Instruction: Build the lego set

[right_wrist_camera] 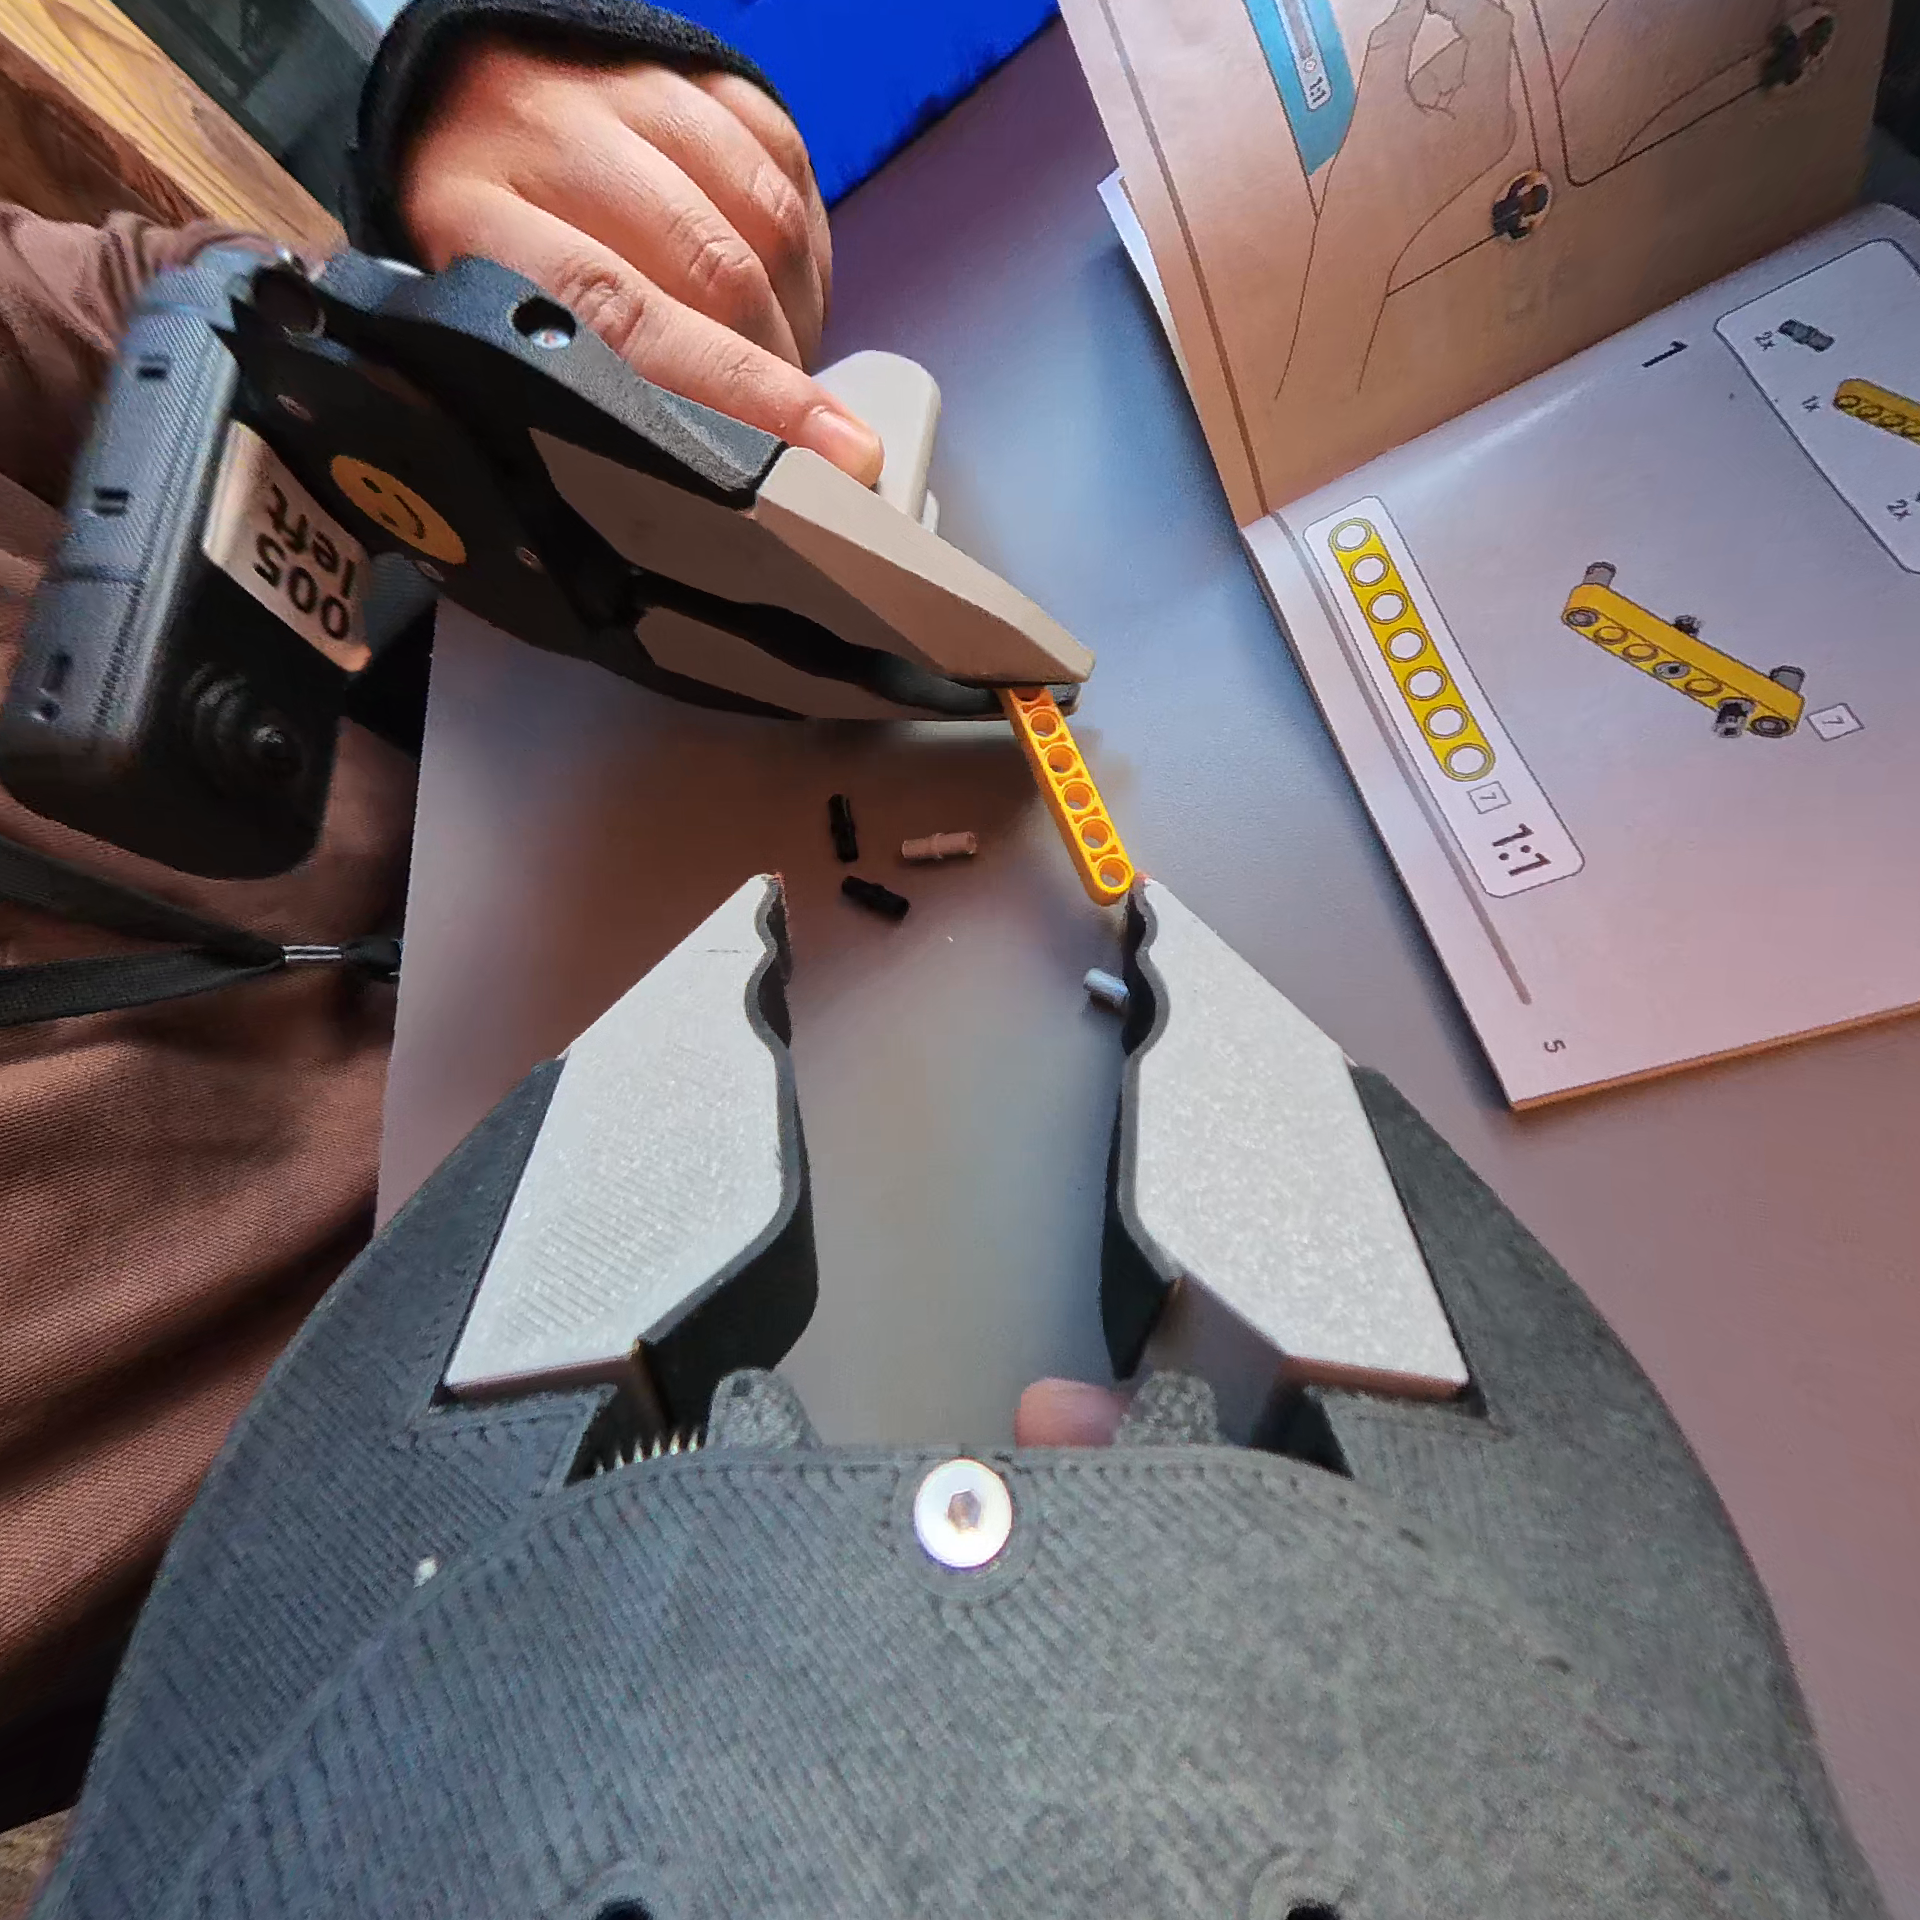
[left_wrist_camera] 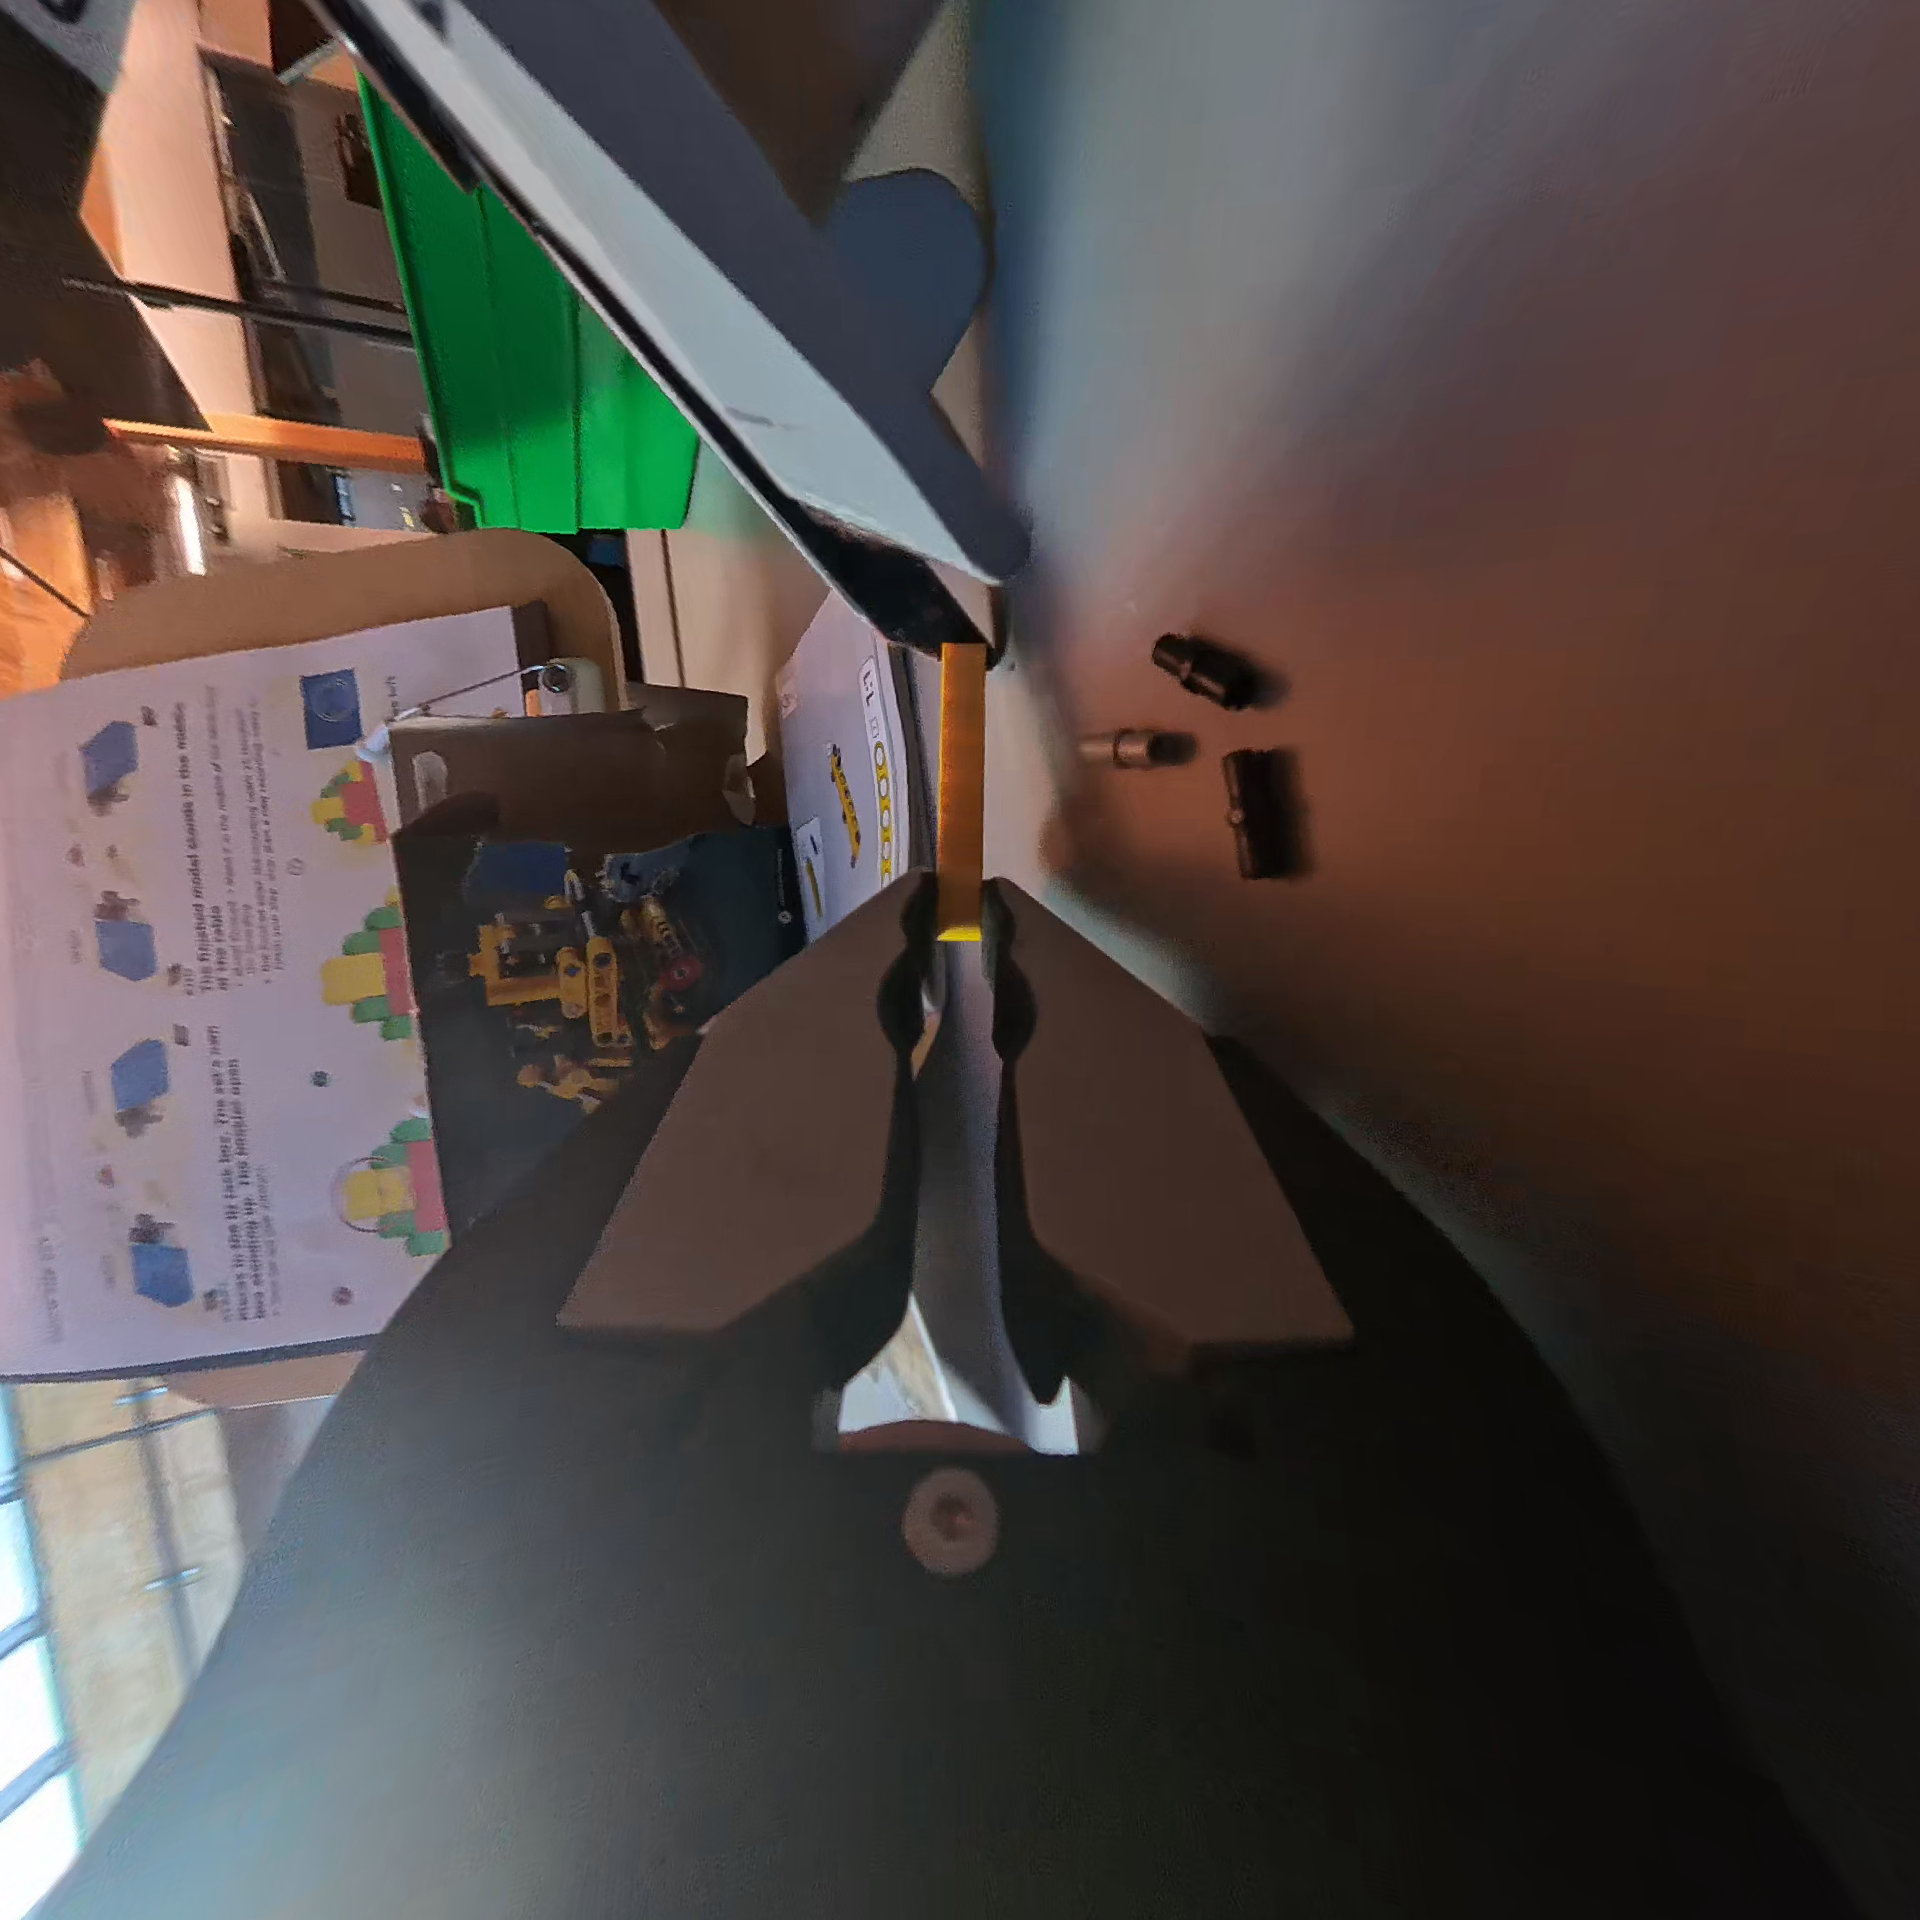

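Note:
My left gripper (left_wrist_camera: 958,914) is shut on one end of a yellow seven-hole beam (left_wrist_camera: 961,769). In the right wrist view a hand holds it (right_wrist_camera: 1049,691) above the table, and the beam (right_wrist_camera: 1070,790) slants down towards me. My right gripper (right_wrist_camera: 956,899) is open and empty. The beam's free end is just at its right fingertip (right_wrist_camera: 1141,904). A small grey pin (right_wrist_camera: 1104,987) lies by that finger's inner edge. Two black pins (right_wrist_camera: 844,826) (right_wrist_camera: 875,896) and a tan pin (right_wrist_camera: 938,847) lie on the table between the grippers.
An open instruction booklet (right_wrist_camera: 1610,727) lies at the right on the dark table (right_wrist_camera: 935,1143). In the left wrist view a Lego box (left_wrist_camera: 582,914), a printed sheet (left_wrist_camera: 187,935) and a green bin (left_wrist_camera: 520,364) stand beyond. The person's body is at the left.

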Demonstrator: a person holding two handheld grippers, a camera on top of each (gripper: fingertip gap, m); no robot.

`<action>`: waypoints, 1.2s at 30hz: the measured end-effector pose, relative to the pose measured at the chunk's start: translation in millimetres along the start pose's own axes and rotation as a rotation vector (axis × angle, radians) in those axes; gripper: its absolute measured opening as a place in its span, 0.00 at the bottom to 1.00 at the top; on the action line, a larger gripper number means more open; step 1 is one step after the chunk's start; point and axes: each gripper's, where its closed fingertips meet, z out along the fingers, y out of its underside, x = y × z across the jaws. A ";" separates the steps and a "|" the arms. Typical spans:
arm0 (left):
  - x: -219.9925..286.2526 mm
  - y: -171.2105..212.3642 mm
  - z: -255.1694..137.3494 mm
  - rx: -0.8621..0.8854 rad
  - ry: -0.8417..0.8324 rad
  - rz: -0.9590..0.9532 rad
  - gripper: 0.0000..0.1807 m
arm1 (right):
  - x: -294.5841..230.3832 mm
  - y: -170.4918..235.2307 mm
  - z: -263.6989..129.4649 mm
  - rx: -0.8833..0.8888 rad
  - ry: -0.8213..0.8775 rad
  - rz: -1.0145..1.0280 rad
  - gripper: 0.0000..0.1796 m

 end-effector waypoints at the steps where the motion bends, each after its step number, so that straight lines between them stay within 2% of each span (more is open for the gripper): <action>1: -0.8 1.2 1.8 -0.009 -0.015 0.029 0.03 | 0.1 0.2 -0.3 0.000 0.000 0.000 0.35; 18: -4.2 7.0 17.3 -0.043 -0.056 0.200 0.03 | 1.1 0.4 -1.9 0.002 -0.004 0.007 0.35; 23: -3.1 6.8 16.2 -0.062 -0.039 0.235 0.03 | 6.4 2.9 -3.7 -0.037 0.072 -0.066 0.37; 29: -2.7 7.1 16.8 -0.066 -0.017 0.224 0.03 | 4.4 2.3 -4.2 -0.048 0.091 -0.098 0.38; 36: -2.5 7.0 16.8 -0.061 -0.012 0.197 0.03 | 3.4 -9.2 -17.8 0.021 0.086 -0.089 0.38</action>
